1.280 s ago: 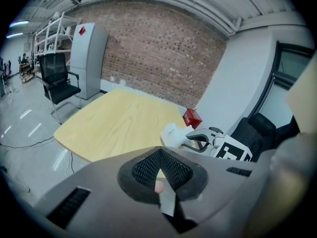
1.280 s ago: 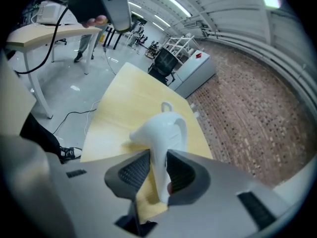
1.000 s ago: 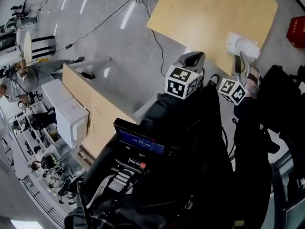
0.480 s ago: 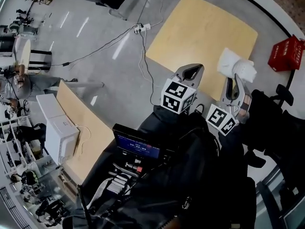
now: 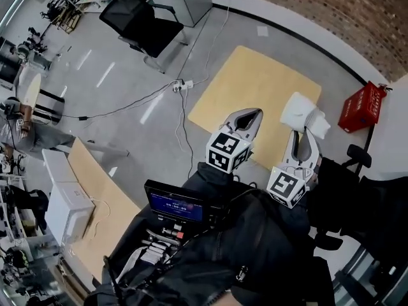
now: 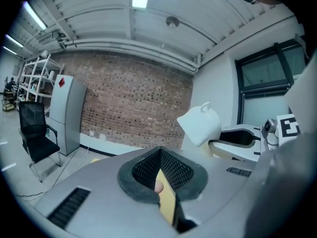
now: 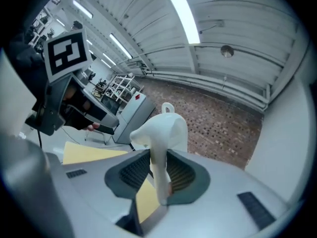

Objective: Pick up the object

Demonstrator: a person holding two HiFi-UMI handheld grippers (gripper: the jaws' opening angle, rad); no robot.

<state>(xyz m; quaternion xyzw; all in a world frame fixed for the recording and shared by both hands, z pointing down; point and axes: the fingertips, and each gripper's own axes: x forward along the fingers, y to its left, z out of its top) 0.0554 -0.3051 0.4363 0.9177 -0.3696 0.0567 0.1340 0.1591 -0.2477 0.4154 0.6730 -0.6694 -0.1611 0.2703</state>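
Right gripper view: right gripper is pinching the white mug by its wall for lifting; left gripper is idling closed, empty.

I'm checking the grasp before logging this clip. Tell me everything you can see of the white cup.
The white cup is plain, smooth and slightly glossy, ceramic or plastic by its look, with a small loop handle. It hangs tilted in the air, with the handle uppermost in the right gripper view. The right gripper is shut on its thin wall, and nothing else touches it. Its inside is not visible.
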